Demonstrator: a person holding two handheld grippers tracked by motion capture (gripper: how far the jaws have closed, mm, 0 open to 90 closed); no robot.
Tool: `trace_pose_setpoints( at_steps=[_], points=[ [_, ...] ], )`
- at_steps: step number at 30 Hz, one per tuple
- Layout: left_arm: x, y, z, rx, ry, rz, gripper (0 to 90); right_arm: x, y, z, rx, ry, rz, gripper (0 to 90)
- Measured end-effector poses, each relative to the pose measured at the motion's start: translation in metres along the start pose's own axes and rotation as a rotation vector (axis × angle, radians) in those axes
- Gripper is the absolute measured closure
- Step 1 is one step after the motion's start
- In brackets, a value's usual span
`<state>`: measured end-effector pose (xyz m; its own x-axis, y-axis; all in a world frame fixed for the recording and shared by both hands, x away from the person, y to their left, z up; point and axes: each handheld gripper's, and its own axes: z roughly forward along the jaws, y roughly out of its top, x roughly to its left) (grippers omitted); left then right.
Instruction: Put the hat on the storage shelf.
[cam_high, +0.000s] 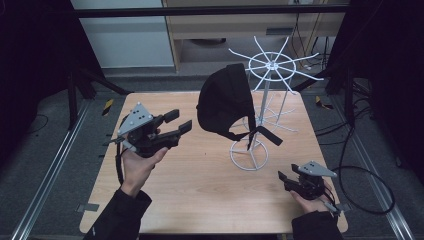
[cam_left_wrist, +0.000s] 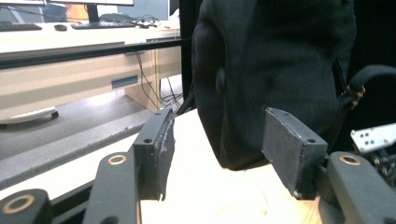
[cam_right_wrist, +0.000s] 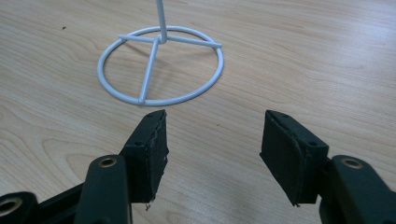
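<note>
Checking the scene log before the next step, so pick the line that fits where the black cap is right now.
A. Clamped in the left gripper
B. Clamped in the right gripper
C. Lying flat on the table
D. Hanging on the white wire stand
D: the black cap hangs on the white wire stand above the table, while the left gripper and the right gripper are both open and apart from it.

The left claw (cam_high: 181, 121) is held raised in the left hand (cam_high: 141, 161), forearm reaching in from below, its jaws spread apart with nothing between them. The right claw (cam_high: 284, 181) sits low in the right hand (cam_high: 314, 200), near the person, its jaws likewise parted and empty.
</note>
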<state>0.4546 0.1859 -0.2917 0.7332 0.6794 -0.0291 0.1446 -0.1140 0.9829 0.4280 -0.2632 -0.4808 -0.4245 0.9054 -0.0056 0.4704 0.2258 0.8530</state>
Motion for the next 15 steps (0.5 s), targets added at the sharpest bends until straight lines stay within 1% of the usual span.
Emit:
trace_pose_setpoints(
  at_steps=[1, 2, 3, 7, 10, 12, 15],
  points=[
    [0.0, 0.0, 0.0, 0.0, 0.0, 0.0, 40.3, 0.0, 0.0, 0.0, 0.0, 0.0, 0.0, 40.7],
    [0.001, -0.003, -0.004, 0.005, 0.003, -0.003, 40.3, 0.0, 0.0, 0.0, 0.001, 0.0, 0.003, 40.6],
    [0.002, -0.007, -0.007, 0.009, 0.005, -0.008, 38.4, 0.0, 0.0, 0.0, -0.001, 0.0, 0.001, 40.4],
    [0.009, -0.026, -0.023, 0.033, 0.023, -0.022, 37.1, 0.0, 0.0, 0.0, 0.0, 0.0, 0.008, 40.0],
    [0.016, -0.045, -0.033, 0.067, 0.042, -0.045, 36.0, 0.0, -0.001, 0.0, 0.001, -0.003, 0.007, 39.4],
    [0.022, -0.059, -0.04, 0.095, 0.066, -0.052, 35.3, 0.0, -0.001, 0.0, -0.001, -0.006, 0.007, 38.7],
    [0.031, -0.08, -0.048, 0.125, 0.095, -0.095, 35.0, -0.001, -0.001, 0.0, -0.001, -0.009, 0.01, 37.7]
  ],
)
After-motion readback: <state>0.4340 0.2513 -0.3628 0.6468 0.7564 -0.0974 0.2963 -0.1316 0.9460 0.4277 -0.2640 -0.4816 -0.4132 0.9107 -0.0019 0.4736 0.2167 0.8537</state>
